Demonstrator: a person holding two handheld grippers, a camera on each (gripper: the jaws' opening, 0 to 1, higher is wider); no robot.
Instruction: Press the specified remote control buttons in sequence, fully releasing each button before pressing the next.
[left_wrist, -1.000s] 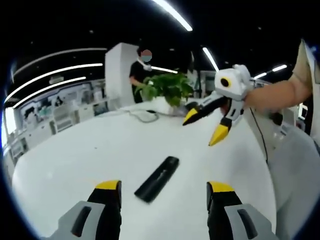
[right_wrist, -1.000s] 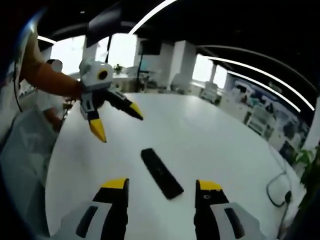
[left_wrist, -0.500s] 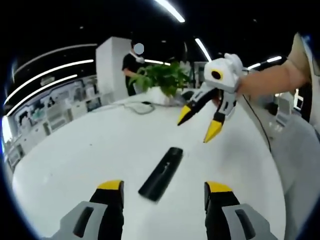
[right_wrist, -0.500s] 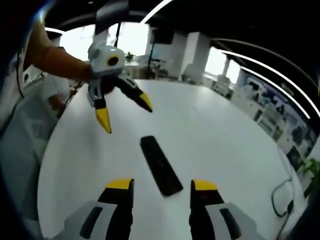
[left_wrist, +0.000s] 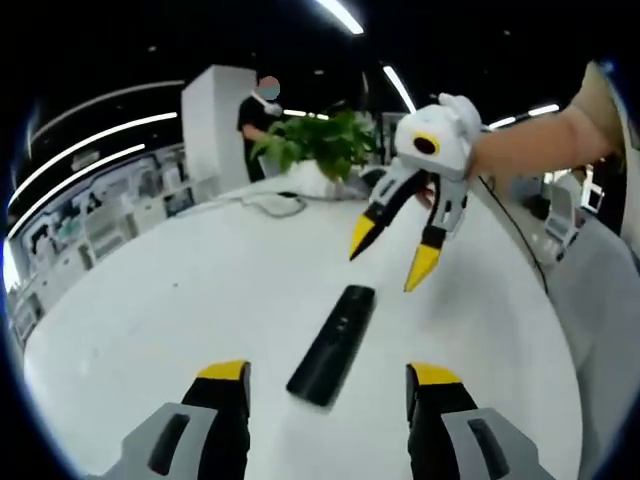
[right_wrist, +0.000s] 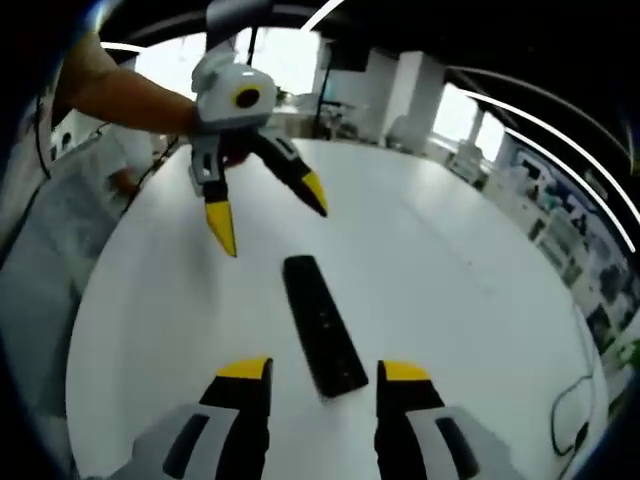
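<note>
Both grippers nearer remote (left_wrist: 333, 343), fingers apart, table (left_wrist: 180, 300) w/ open room.

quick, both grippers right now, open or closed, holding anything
Left gripper: open, holding nothing, above the remote.
Right gripper: open, holding nothing.

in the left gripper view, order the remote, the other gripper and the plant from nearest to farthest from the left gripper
1. Remote: flat on the white table, just ahead between the left gripper's fingers.
2. Right gripper: hovering above the remote's far end, open.
3. Plant: at the table's far edge.
</note>
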